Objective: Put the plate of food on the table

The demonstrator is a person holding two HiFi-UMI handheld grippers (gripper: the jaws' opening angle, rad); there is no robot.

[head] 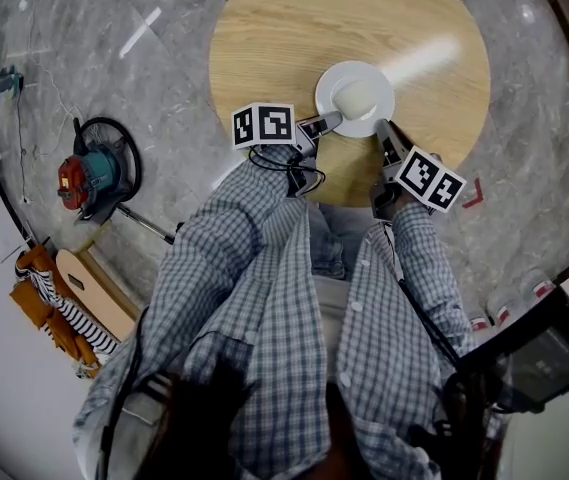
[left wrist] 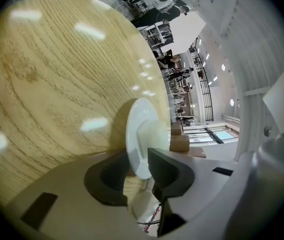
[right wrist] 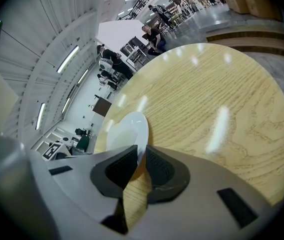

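fingers (left wrist: 169,171) on the left gripper (left wrist: 138,176) are spread, and the rim of the white plate (left wrist: 138,139) stands between them with daylight on at least 1 side, so nothing is being squeezed there. over on the right gripper (right wrist: 141,166) it's the opposite: the 2 pads are drawn in close and pinching the plate's rim.

the plate looks to be down on the round wooden table (head: 294,28), on the half nearest the person, with a pale mound of food (head: 357,96) in its middle.

now the risk, as i read it: 1 side let go, 1 side gripped. if the right gripper lifts or pulls back before it lets go, the plate tilts or drags toward the near edge, and that rounded lump of food could slide or roll off. the left pads sit so close to the rim that backing out at a slant could knock it too.

only the head view gives the full layout: both grippers at the near rim, the food centred, how much table lies beyond. it can't show the gaps at the pads, though. for that you need the 2 gripper views, each looking edge-on at the rim.
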